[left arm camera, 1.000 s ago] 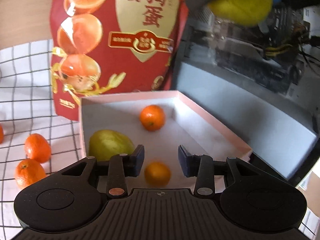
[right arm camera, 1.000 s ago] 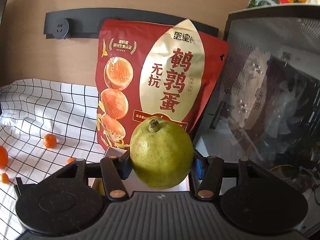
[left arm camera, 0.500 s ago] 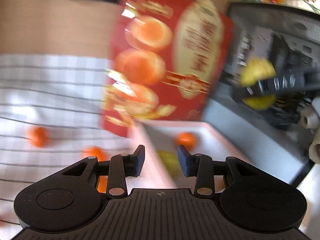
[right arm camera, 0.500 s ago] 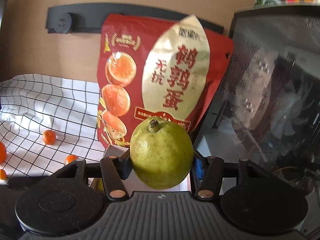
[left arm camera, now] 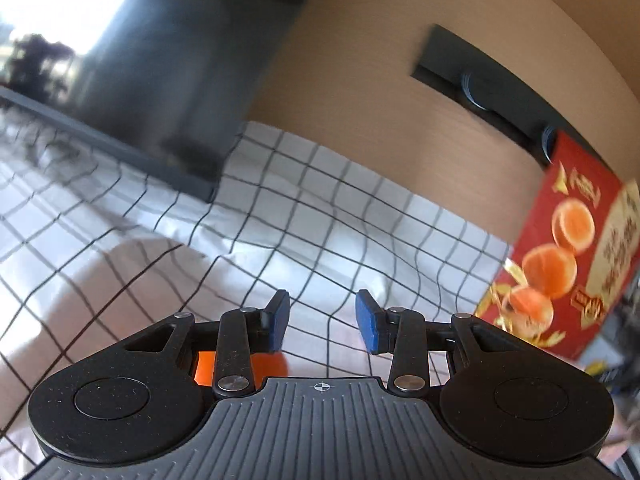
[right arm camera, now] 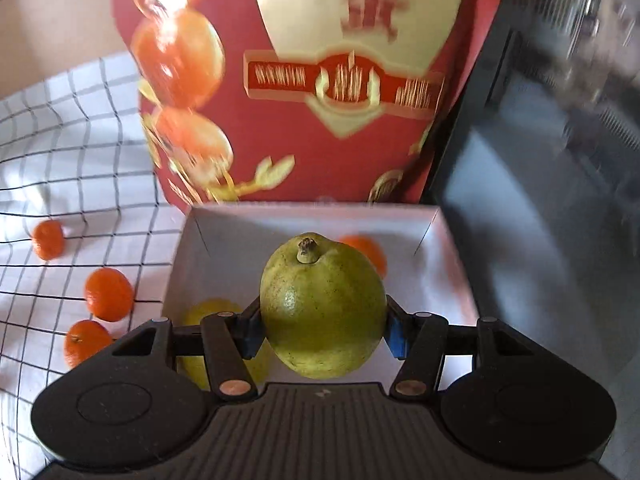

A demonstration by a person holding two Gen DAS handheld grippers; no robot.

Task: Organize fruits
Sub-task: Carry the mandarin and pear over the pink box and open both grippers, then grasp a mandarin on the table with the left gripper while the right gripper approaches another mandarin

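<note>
Right gripper (right arm camera: 322,330) holds a green pear (right arm camera: 323,307) clamped between its blue pads, poised above the white box (right arm camera: 448,264), which stands on the checked cloth (right arm camera: 80,184) just in front of the red bag (right arm camera: 320,80). Inside the box a second pear (right arm camera: 208,312) lies at the near left and a tangerine (right arm camera: 366,250) sits behind the held fruit; three more tangerines (right arm camera: 108,294) lie loose on the cloth to the left. Judged risks, largest first: the held pear is heavy and rounded, so a release from height could bruise it or knock the box's contents about; set down on the lying pear or the tangerine, it could roll; the bag stands close enough that a forward push might tip it. Left gripper (left arm camera: 322,320) has its jaws narrow with nothing between them, and a tangerine (left arm camera: 276,364) shows just beneath its left finger; closing at that offset would likely nudge the fruit away rather than seat it. Against the earlier frames, the right view now looks down into the box instead of level at the bag, the pear unchanged in its grip; the left view has swung off the box to open cloth, with the bag at its right edge.
</note>
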